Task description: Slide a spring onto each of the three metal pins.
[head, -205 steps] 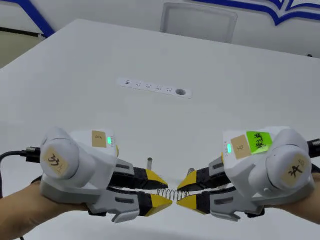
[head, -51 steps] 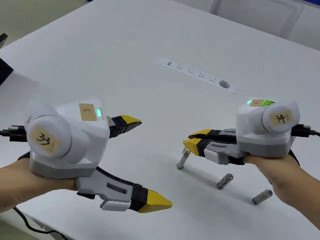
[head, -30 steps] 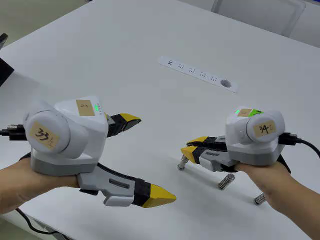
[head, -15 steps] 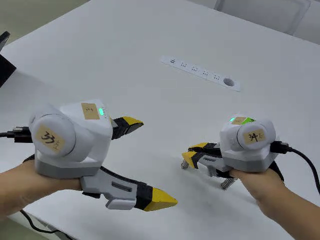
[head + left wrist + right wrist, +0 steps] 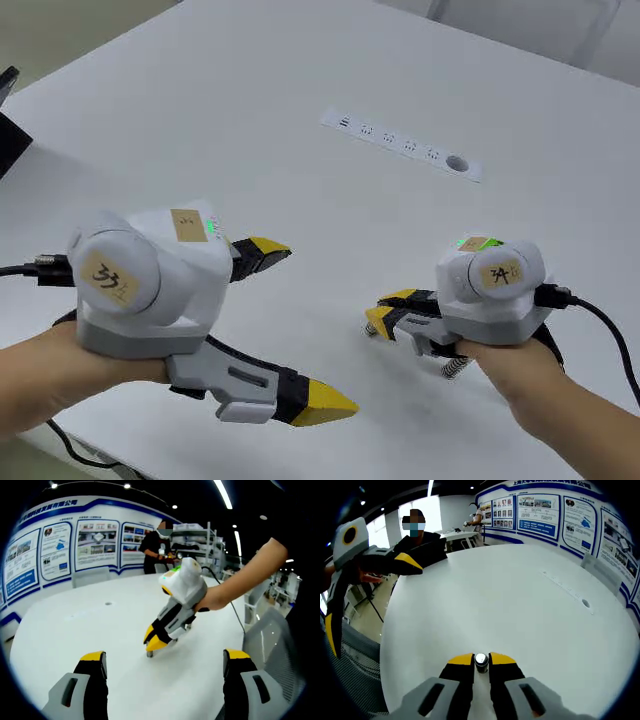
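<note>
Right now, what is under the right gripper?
A metal pin is clamped between the right gripper's jaws; one spring pokes out beneath. The hand hides anything else.

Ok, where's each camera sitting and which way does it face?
Head view: on the headset, looking down at the table; both hands, left hand-held gripper and right hand-held gripper show.
Left gripper view: on the left one, facing across to the right one; own open jaws below.
Right gripper view: on the right one, along jaws shut on the pin.
Shared: both gripper views show the pin.
</note>
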A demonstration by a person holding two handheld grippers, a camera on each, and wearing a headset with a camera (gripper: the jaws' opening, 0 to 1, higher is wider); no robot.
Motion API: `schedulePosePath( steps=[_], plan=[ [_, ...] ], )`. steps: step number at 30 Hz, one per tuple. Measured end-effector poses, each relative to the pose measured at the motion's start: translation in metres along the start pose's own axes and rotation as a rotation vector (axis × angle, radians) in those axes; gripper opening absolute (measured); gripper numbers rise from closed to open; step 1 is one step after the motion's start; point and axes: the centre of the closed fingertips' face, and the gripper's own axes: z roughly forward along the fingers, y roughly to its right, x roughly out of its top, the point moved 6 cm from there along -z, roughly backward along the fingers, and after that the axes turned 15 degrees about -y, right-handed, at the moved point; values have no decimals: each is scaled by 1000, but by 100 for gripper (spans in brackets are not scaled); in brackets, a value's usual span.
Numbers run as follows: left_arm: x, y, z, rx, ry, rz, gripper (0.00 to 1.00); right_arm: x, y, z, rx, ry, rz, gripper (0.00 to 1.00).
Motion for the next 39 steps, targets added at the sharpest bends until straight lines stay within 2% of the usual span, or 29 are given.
schedulePosePath(
  steps=[7,13,18,24,28,34,36,39],
  plan=[
    [-2,3,2,-19,-22,-4,99,0,-1,-12,7,21,2,16],
    [8,1,3,-20,-23,12,99,8,7,-43,-12,108,17,18],
    [22,-1,5,-10,4,7,99,3,18,-75,-34,164,42,21],
    [33,-8,4,11,-4,28,99,-27,33,-110,-85,166,39,23],
    [41,-11,2,18,-7,42,98,-48,40,-139,-108,202,67,24],
    [50,-11,-2,21,-1,50,99,-81,48,-175,-165,210,64,28],
    [51,-11,-2,21,-10,54,99,-93,52,-186,-206,200,54,29],
    [53,-8,-2,15,-31,78,99,-106,53,-199,-218,200,53,31]
  ],
)
